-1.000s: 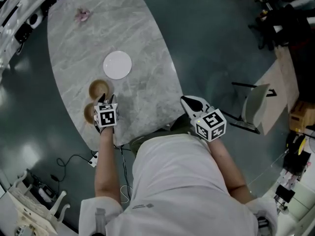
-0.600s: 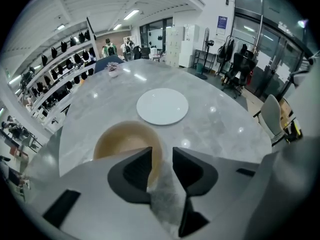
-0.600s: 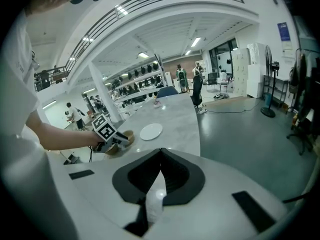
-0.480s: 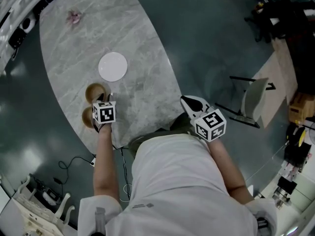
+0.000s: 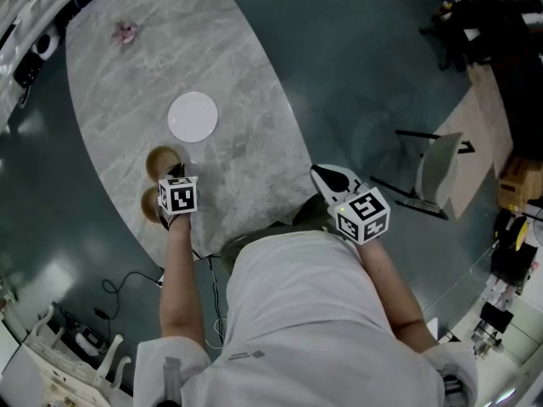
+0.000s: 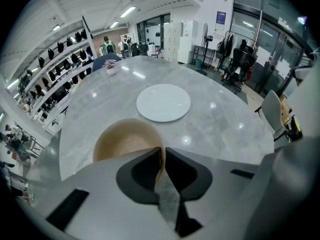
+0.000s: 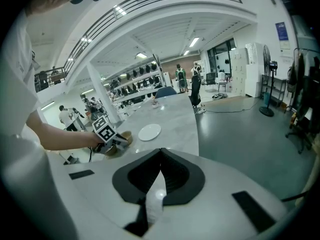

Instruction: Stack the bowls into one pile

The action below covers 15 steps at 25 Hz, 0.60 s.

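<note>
The rim of a tan bowl [image 6: 122,141] is pinched between the fingers [image 6: 142,174] of the left gripper [image 6: 162,151]. The fingers have just been closing, and the bowl's thin right wall is seen pressed between the two pads. The rest of the bowl is spread out ahead of the fingers and to their left, upright on the grey marbled counter [image 6: 220,124]. A second tan bowl [image 5: 151,202] is seen in the head view just beside the left gripper, behind the fingertips and on their outer side, near the counter's edge. The two bowls are set apart, not stacked.

Beyond the pinched bowl, straight ahead of the fingers, a white plate [image 6: 163,102] is laid flat, close to the bowl but apart from it. Far past the plate, a small pink thing [image 5: 125,30] is seen near the counter's far end.

The right gripper [image 7: 160,154] is held off the counter's edge, well apart from both bowls, its fingers pressed together with nothing between them. A chair [image 5: 441,172] is placed on the floor beyond it.
</note>
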Each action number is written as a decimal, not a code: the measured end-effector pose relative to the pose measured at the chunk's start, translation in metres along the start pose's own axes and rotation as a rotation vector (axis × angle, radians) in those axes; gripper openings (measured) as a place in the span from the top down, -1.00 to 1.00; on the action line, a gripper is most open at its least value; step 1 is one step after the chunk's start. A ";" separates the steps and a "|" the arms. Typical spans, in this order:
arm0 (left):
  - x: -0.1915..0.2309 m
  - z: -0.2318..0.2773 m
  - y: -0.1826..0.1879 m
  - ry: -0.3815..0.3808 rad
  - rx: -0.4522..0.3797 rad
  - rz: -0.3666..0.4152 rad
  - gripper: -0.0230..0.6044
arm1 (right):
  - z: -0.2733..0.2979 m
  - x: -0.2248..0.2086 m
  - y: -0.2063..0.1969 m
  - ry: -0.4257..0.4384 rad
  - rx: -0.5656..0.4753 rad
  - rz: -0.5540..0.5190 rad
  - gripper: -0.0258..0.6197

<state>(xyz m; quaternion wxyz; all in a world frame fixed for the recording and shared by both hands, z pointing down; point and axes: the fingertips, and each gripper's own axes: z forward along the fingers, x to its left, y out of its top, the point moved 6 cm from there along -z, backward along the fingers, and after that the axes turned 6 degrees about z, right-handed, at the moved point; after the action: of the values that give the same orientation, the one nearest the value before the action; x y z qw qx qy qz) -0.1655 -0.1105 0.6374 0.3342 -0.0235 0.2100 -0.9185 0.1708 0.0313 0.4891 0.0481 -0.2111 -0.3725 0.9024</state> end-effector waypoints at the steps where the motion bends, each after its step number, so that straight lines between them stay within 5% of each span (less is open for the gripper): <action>1: 0.000 -0.002 0.001 0.004 -0.003 0.000 0.82 | 0.000 0.000 0.000 0.002 -0.001 -0.001 0.89; 15: -0.007 -0.037 0.010 0.067 -0.059 0.012 0.86 | 0.000 0.001 0.007 0.071 -0.022 -0.036 0.89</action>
<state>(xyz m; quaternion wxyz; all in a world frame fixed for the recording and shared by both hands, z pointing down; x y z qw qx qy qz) -0.1610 -0.0996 0.6001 0.3318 -0.0014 0.2483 -0.9101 0.1701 0.0264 0.4838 0.0752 -0.2368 -0.3841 0.8893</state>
